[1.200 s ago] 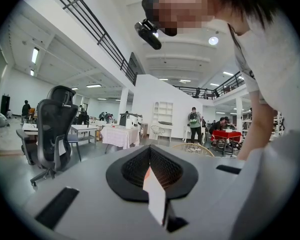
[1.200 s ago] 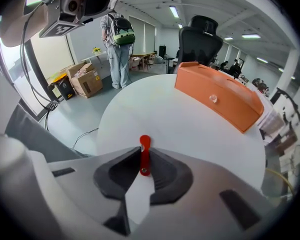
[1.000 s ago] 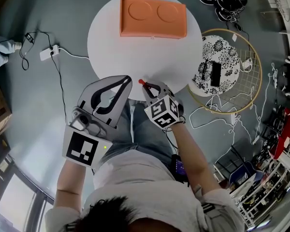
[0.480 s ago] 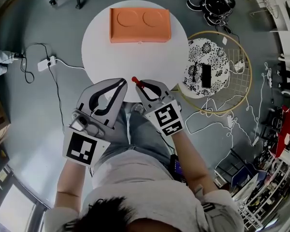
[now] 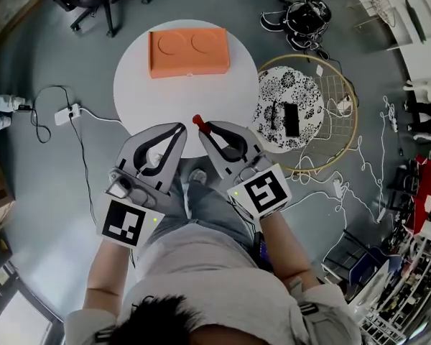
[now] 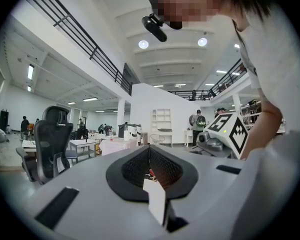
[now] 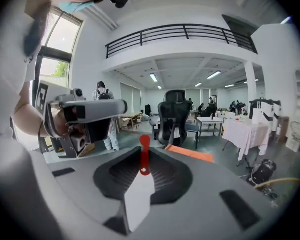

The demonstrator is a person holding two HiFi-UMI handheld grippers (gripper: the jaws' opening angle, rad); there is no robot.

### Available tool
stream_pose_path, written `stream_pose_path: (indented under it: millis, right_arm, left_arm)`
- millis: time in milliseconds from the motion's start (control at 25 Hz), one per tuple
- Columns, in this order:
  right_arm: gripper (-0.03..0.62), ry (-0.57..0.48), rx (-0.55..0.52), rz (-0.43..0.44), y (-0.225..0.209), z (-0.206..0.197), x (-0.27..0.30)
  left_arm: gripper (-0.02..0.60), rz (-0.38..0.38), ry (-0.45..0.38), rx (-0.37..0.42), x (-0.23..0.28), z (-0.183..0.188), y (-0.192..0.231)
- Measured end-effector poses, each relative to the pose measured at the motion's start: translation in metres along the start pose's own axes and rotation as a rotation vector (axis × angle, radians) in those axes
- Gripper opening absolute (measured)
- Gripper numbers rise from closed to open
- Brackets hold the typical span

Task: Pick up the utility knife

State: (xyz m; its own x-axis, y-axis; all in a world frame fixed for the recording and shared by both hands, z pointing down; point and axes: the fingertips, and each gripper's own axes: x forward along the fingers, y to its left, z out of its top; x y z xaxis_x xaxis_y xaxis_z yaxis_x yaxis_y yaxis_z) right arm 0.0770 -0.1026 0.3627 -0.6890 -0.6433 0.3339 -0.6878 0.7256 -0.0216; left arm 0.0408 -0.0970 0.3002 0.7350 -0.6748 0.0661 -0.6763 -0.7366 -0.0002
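Two grippers show in the head view, side by side over the near edge of the round white table (image 5: 140,95). My right gripper (image 5: 203,129) is clamped on the utility knife (image 5: 197,121), whose red end pokes out past the tips. My left gripper (image 5: 178,129) has its jaws together with nothing in them. An orange tray (image 5: 188,51) sits at the far side of the table, well apart from both.

From the left gripper view, the jaws meet in a closed seam and nothing is held.

From the right gripper view, the knife stands upright, pinched between the pads, a slim red shaft rising above the tips. It looks lifted off the tabletop.

I judge it light, stiff and smooth-sided, so it could pivot or slide in a narrow pinch. The mid-body of the handle, away from the blade end, seems the safest place to hold.
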Motion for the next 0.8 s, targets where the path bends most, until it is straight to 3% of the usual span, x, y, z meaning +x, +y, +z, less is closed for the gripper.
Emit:
stream_pose_path:
  millis: [400, 800]
  right_arm:
    - [0.055, -0.218, -0.022, 0.014, 0.012, 0.070, -0.045]
    - [0.055, -0.291, -0.053, 0.011, 0.025, 0.082, -0.082]
  left_arm:
    - [0.011, -0.008, -0.046, 0.039, -0.001, 0.020, -0.012]
    - [0.011, -0.012, -0.081, 0.053, -0.009, 0.034, -0.044]
